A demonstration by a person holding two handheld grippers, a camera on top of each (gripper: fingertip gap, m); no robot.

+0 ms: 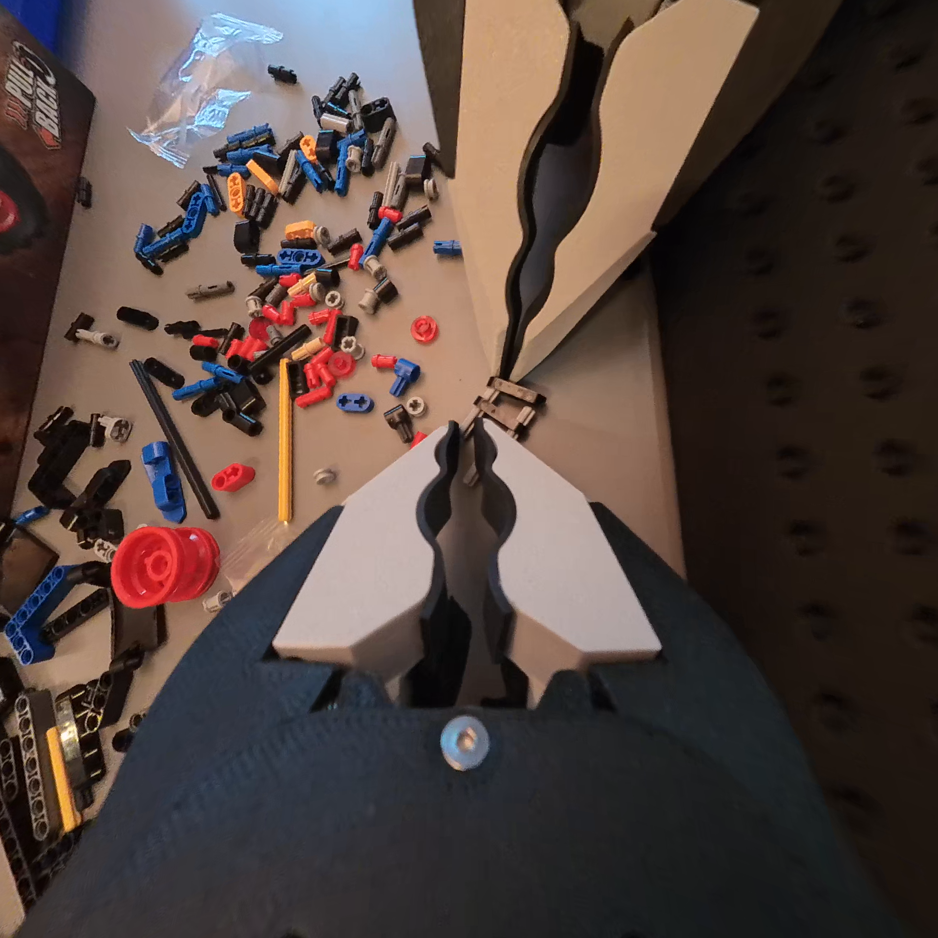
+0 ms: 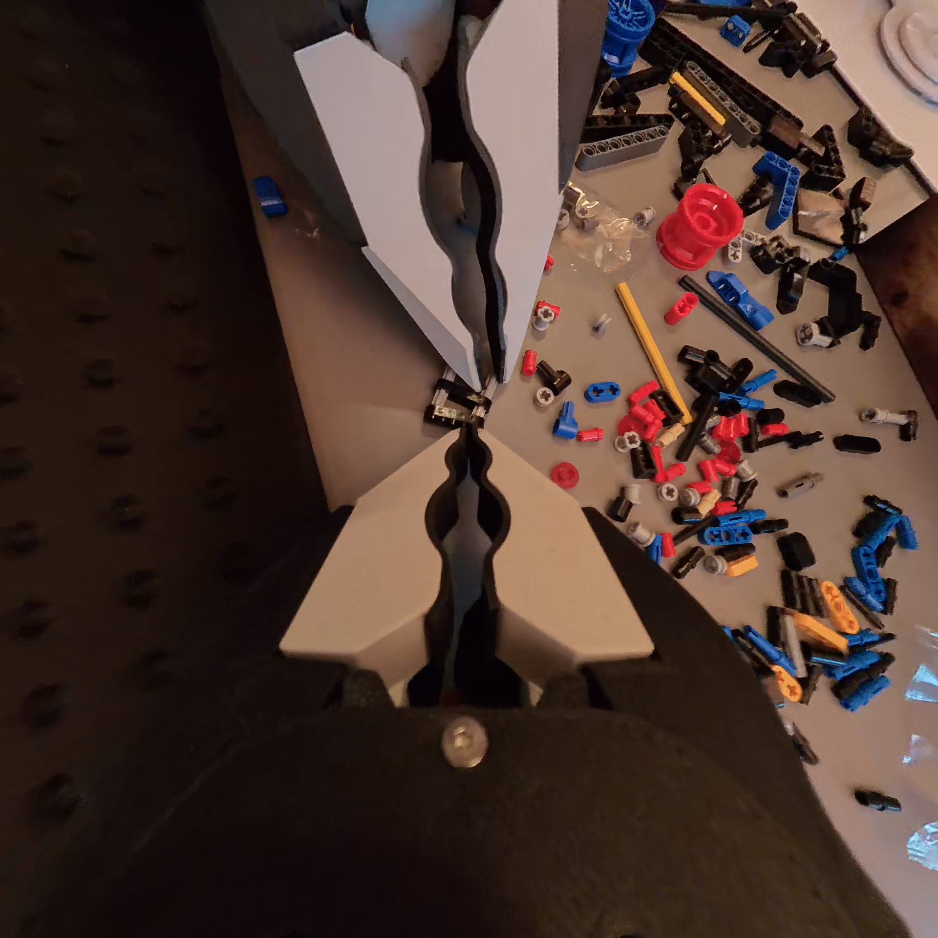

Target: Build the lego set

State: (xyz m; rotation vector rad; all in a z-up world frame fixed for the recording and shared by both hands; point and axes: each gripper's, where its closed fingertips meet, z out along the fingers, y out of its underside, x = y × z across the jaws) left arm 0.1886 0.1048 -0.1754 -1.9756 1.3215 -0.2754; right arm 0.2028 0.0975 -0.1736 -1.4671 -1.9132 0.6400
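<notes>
A small frame of black and grey lego pieces is held between both grippers above the grey table's edge. My left gripper is shut on its near side, with a grey axle showing between the fingers. My right gripper comes in from the top of the left wrist view and is shut on the far side. In the right wrist view the frame sits between my right gripper below and my left gripper above.
Loose blue, red, black and orange pieces lie scattered over the table. A red wheel hub, a yellow axle, a long black axle, a plastic bag and the set's box lie there too. A dark studded mat lies beyond the table's edge. Only a small space, under 4 cm, lies between the two pairs of fingers. My left tips are roughly 12 cm from the red wheel hub. It is also in sight in the right wrist view.
</notes>
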